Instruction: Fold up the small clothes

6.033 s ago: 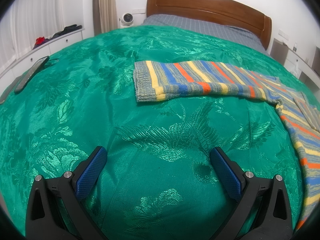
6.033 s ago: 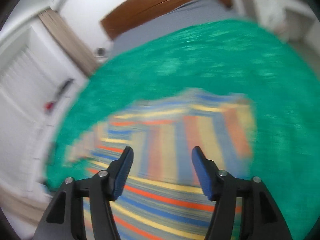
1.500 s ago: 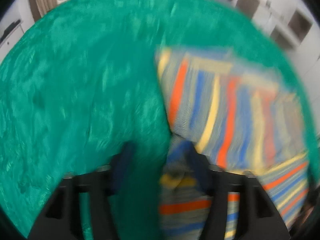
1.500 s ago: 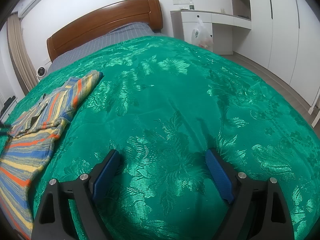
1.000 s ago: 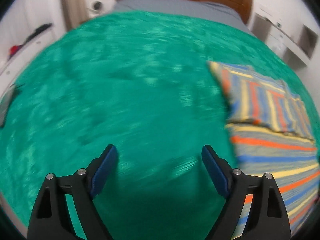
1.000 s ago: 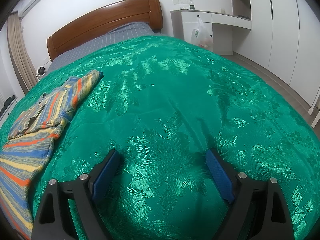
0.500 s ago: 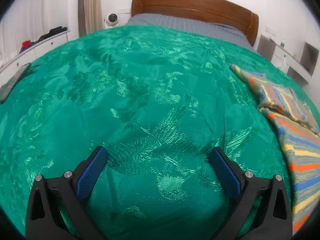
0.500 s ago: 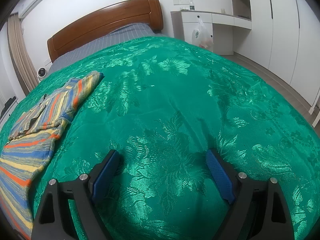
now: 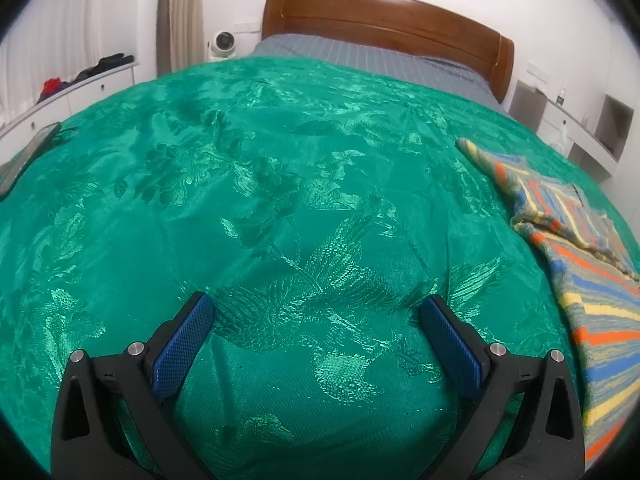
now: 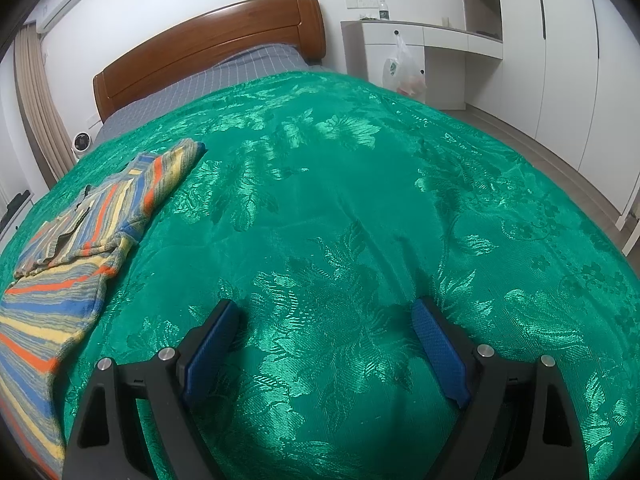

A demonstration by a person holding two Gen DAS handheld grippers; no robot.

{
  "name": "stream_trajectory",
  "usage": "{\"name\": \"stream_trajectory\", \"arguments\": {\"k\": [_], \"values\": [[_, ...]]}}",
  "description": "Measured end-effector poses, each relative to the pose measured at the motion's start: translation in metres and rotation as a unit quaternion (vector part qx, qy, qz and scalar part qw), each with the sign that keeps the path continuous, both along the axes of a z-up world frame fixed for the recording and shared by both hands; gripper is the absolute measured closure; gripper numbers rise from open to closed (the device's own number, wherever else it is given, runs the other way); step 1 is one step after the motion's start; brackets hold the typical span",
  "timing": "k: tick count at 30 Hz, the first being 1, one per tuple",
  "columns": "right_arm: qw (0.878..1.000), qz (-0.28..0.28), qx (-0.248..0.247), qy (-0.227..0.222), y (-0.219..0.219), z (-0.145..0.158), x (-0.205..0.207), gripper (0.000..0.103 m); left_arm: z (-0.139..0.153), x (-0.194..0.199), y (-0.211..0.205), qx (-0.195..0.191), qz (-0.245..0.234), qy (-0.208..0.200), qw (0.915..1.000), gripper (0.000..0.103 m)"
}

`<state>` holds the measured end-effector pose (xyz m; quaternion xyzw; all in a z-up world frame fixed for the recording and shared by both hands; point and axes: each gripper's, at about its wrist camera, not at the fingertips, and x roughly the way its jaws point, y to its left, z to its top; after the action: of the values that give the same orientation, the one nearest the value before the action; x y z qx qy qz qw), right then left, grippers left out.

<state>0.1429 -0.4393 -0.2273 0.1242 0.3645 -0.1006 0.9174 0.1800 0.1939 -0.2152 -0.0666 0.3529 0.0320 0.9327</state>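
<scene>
A striped knit garment (image 9: 592, 280) in orange, blue, yellow and grey lies on the green bedspread (image 9: 280, 200), with both sleeves folded in over its body. It is at the right edge of the left wrist view and at the left edge of the right wrist view (image 10: 68, 264). My left gripper (image 9: 316, 312) is open and empty, resting low over bare bedspread to the left of the garment. My right gripper (image 10: 324, 316) is open and empty over bare bedspread (image 10: 360, 200) to the right of the garment.
A wooden headboard (image 9: 384, 20) and grey sheet (image 9: 360, 58) are at the far end. A white round device (image 9: 222, 42) stands by the curtain. White drawers (image 9: 80, 88) run along the left, white cabinets (image 10: 540, 48) and a hanging plastic bag (image 10: 402, 68) at the right.
My left gripper folded the left sleeve over the garment, let it go, opened and swung left over bare bedspread. The right gripper has stayed still and open.
</scene>
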Motion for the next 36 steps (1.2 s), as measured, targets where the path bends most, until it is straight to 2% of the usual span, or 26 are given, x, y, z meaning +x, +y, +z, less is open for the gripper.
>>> {"name": "stream_trajectory", "arguments": {"k": [36], "values": [[1.0,0.001,0.006,-0.004,-0.0026,-0.0019,-0.0018,0.015,0.0,-0.0002,0.0002,-0.001,0.0,-0.001,1.0,0.001]]}}
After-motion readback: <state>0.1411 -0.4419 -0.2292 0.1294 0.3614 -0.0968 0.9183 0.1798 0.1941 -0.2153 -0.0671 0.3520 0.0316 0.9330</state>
